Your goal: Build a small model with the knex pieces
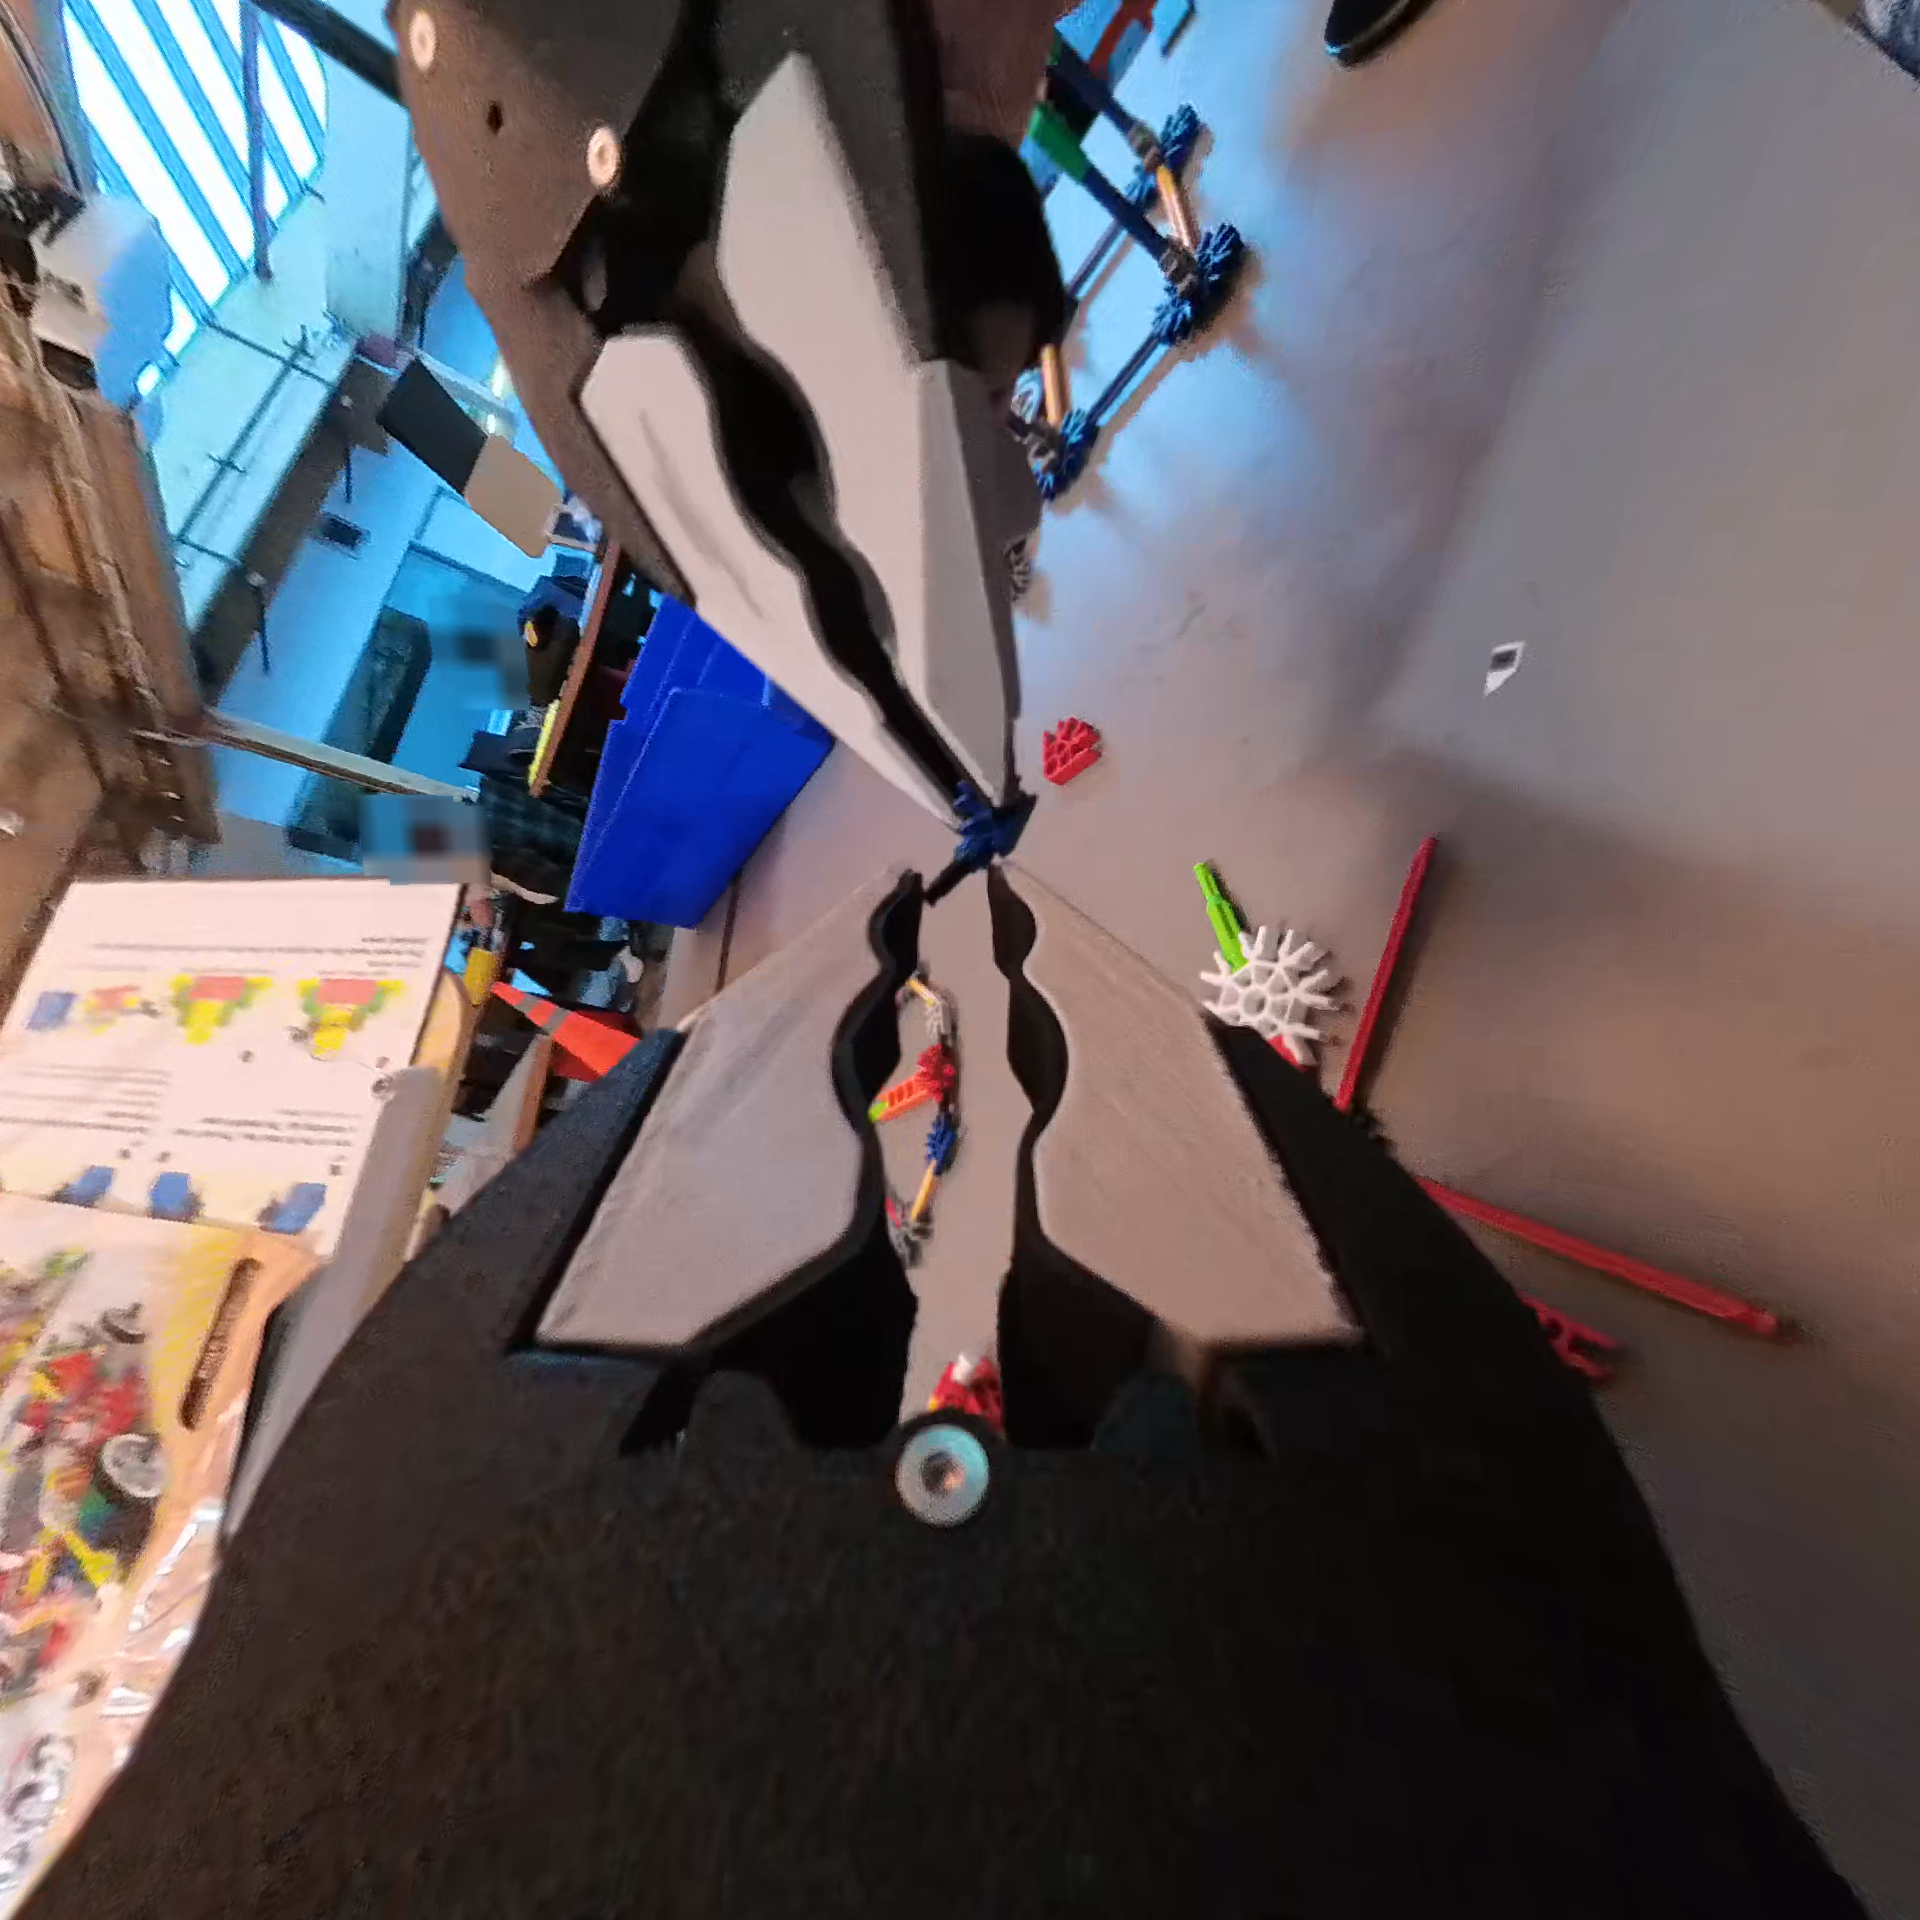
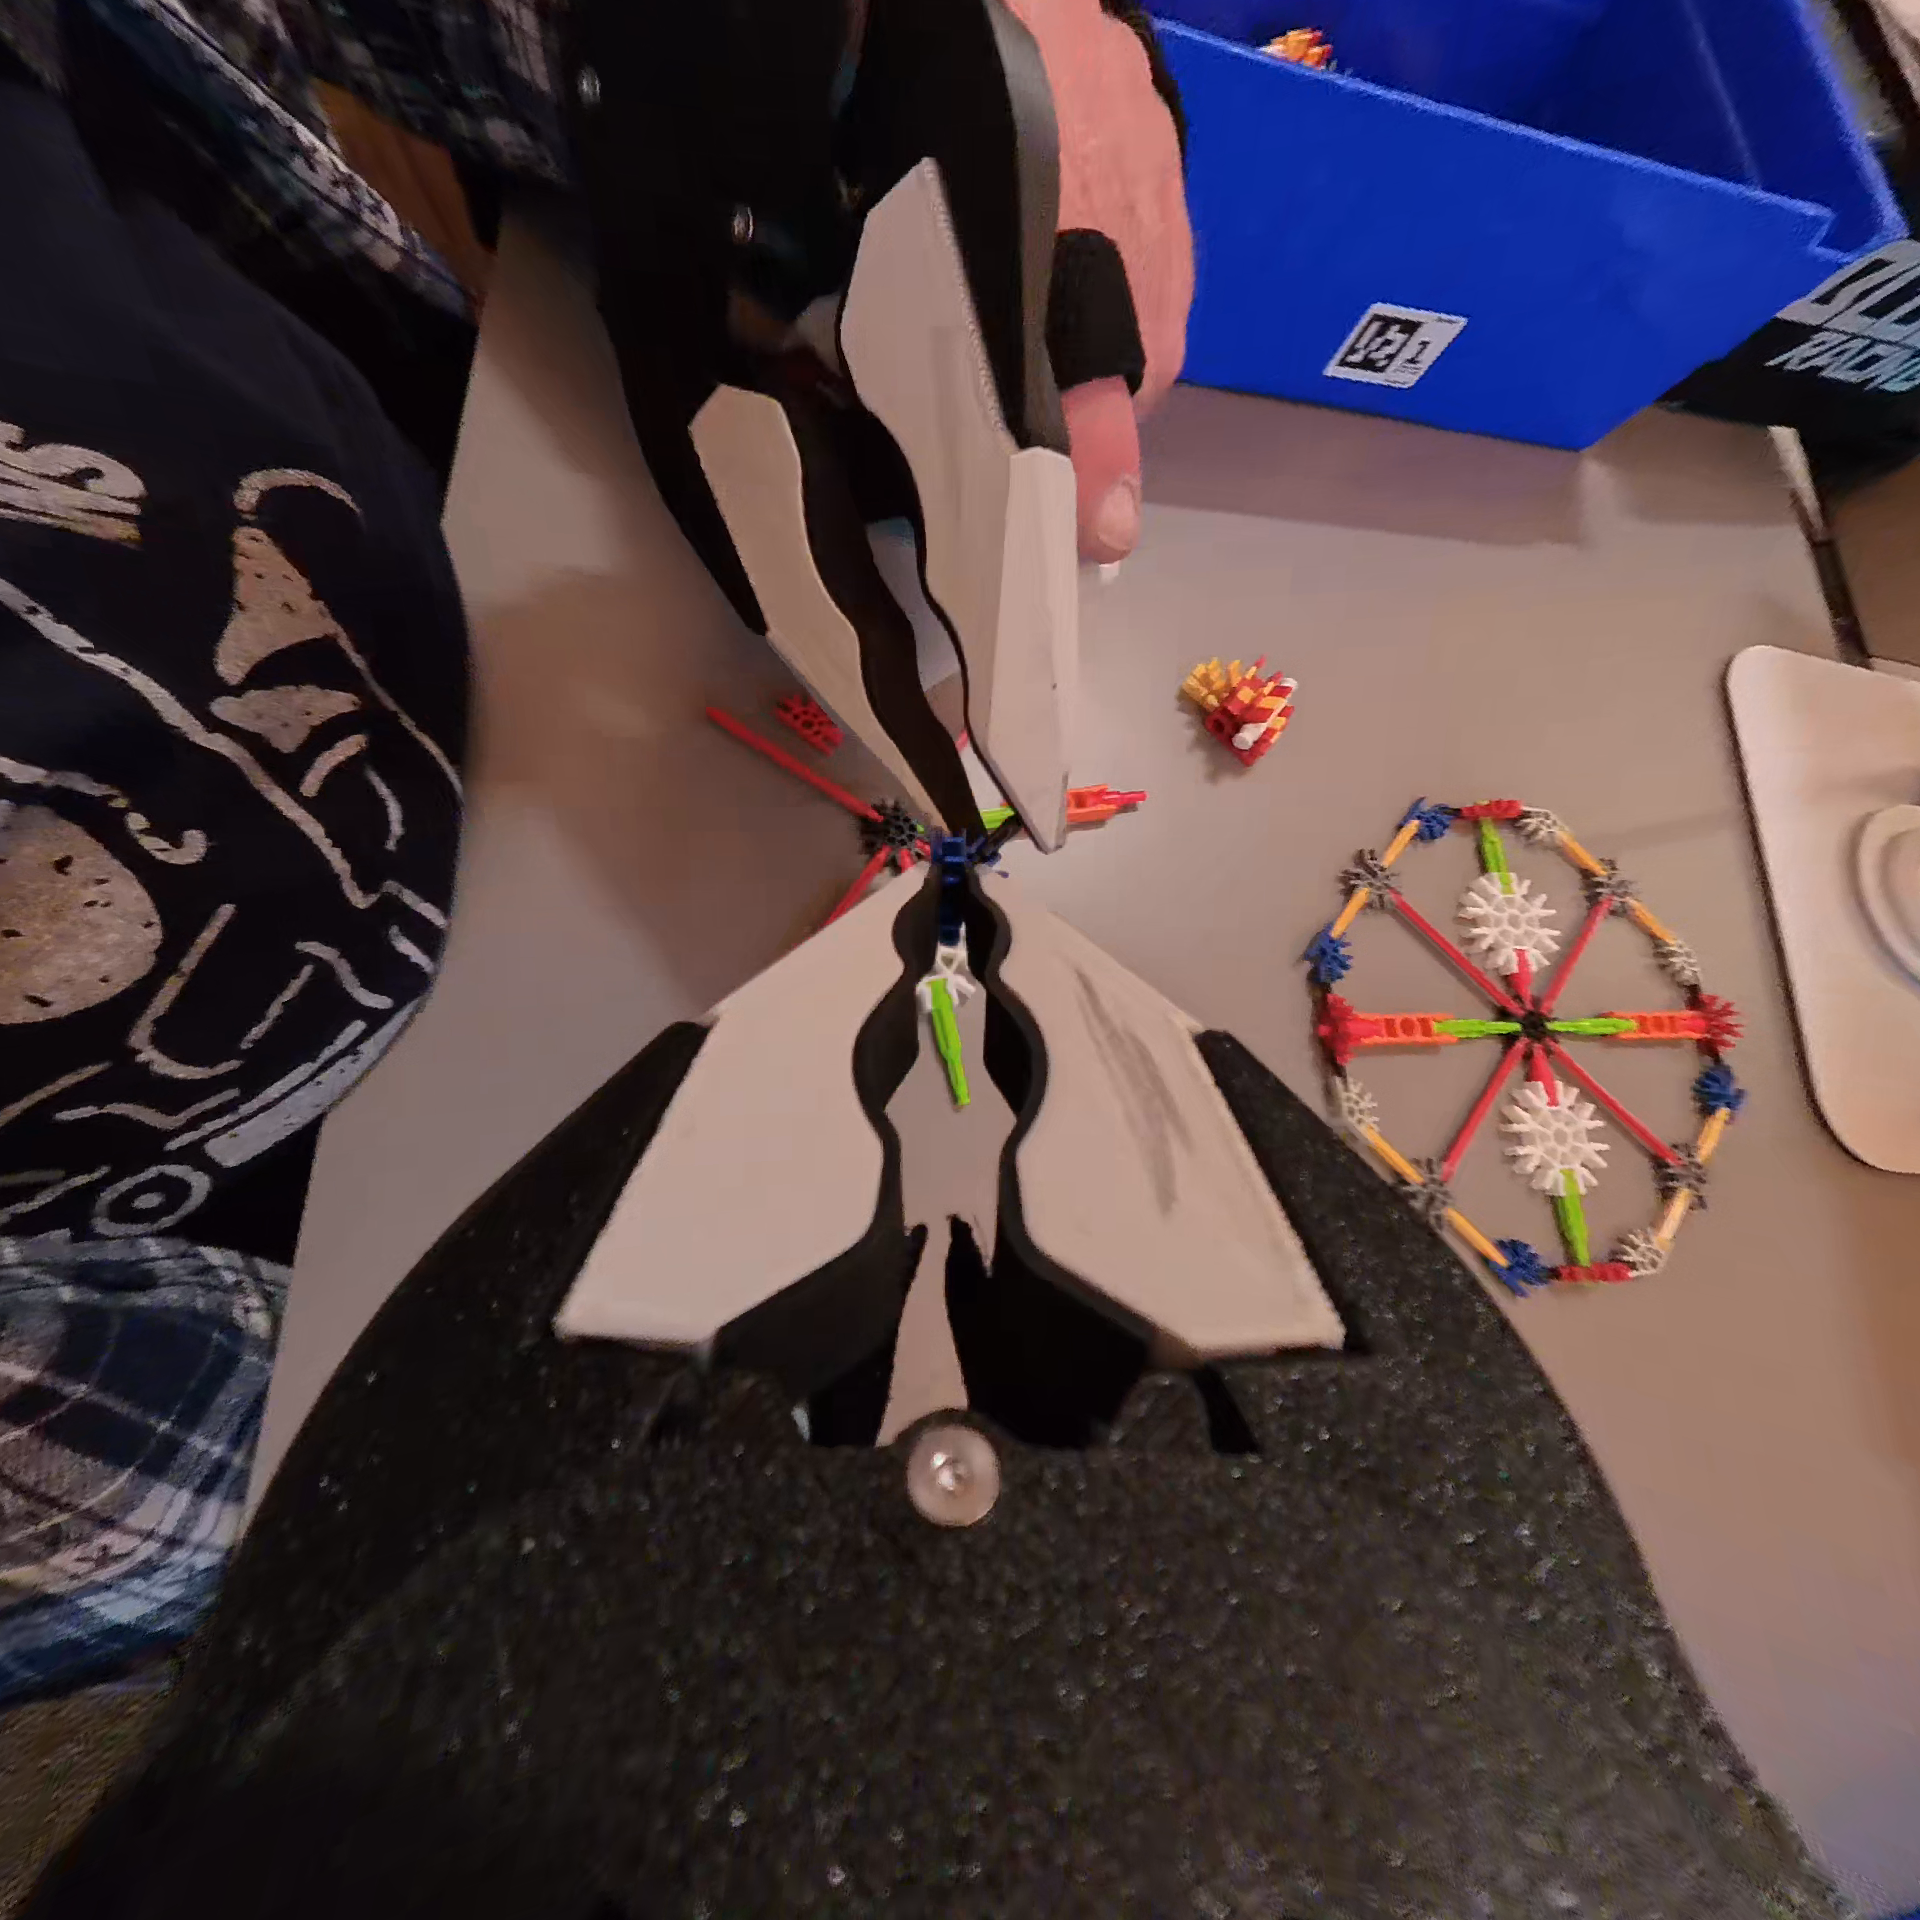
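Blue connector (image 2: 954,852) got pinched between both tools, left tool (image 1: 956,868) and right tool (image 2: 951,883), wheel (image 2: 1522,1039) at 3 o'clock.

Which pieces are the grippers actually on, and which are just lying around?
In the grippers: blue connector, pinched by left gripper and right gripper.
Lying about: spoked wheel, white connector, red rod, red connector, blue bin, blue-rod frame.

A white printed tag (image 2: 1394,345) is showing on the blue bin (image 2: 1507,270); an instruction sheet (image 1: 223,1029) is bearing blurred print; a dark box (image 2: 1860,332) is bearing pale lettering.
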{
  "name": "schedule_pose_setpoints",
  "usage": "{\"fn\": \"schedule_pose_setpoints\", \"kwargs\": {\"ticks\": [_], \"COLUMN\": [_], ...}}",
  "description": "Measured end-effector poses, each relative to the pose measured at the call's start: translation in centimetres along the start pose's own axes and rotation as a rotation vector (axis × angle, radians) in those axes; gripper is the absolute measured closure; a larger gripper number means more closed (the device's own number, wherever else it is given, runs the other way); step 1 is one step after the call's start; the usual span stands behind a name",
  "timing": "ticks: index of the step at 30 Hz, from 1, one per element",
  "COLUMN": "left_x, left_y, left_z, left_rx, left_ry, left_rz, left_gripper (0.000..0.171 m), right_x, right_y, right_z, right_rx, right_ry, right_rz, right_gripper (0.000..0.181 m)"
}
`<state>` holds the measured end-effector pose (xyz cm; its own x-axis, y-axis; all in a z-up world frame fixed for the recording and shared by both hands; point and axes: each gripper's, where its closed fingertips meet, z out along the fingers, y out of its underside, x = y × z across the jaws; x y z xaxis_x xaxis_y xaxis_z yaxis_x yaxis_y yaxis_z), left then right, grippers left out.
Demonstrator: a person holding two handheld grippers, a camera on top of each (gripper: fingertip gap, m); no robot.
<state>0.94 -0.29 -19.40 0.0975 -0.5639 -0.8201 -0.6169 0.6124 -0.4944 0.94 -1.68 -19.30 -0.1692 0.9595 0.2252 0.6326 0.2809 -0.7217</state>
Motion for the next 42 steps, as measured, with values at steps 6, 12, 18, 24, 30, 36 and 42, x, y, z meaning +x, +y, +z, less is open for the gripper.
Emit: {"fn": "schedule_pose_setpoints", "kwargs": {"ticks": [6, 12, 18, 24, 30, 36, 42], "left_x": [0.9, -0.1, -0.5, -0.8, -0.7, -1.4, -2.7], "left_y": [0.7, 0.4, 0.5, 0.4, 0.4, -0.6, -1.7], "left_z": [0.3, 0.1, 0.5, 0.6, 0.7, 0.0, -0.9], "left_rx": [-0.050, -0.004, 0.012, 0.042, 0.077, 0.193, 0.326], "left_ry": [0.015, 0.016, 0.016, 0.032, 0.095, 0.177, 0.230], "left_rz": [0.075, -0.125, -0.315, -0.463, -0.593, -0.765, -0.944], "left_gripper": [0.165, 0.168, 0.169, 0.171, 0.171, 0.171, 0.171], "right_x": [-0.4, 0.2, 0.9, 1.4, 1.6, 1.8, 2.1], "right_y": [0.5, -0.5, -0.9, -1.2, -1.1, -2.1, -3.6], "right_z": [0.7, 0.1, -0.3, -0.5, -0.5, -1.1, -2.0], "right_rx": [-0.007, 0.086, 0.123, 0.138, 0.123, 0.220, 0.344], "right_ry": [-0.063, -0.003, 0.099, 0.202, 0.292, 0.339, 0.394], "right_rz": [0.028, 0.048, 0.029, -0.013, -0.060, -0.048, -0.020], "right_gripper": [0.179, 0.180, 0.180, 0.179, 0.179, 0.179, 0.179]}}
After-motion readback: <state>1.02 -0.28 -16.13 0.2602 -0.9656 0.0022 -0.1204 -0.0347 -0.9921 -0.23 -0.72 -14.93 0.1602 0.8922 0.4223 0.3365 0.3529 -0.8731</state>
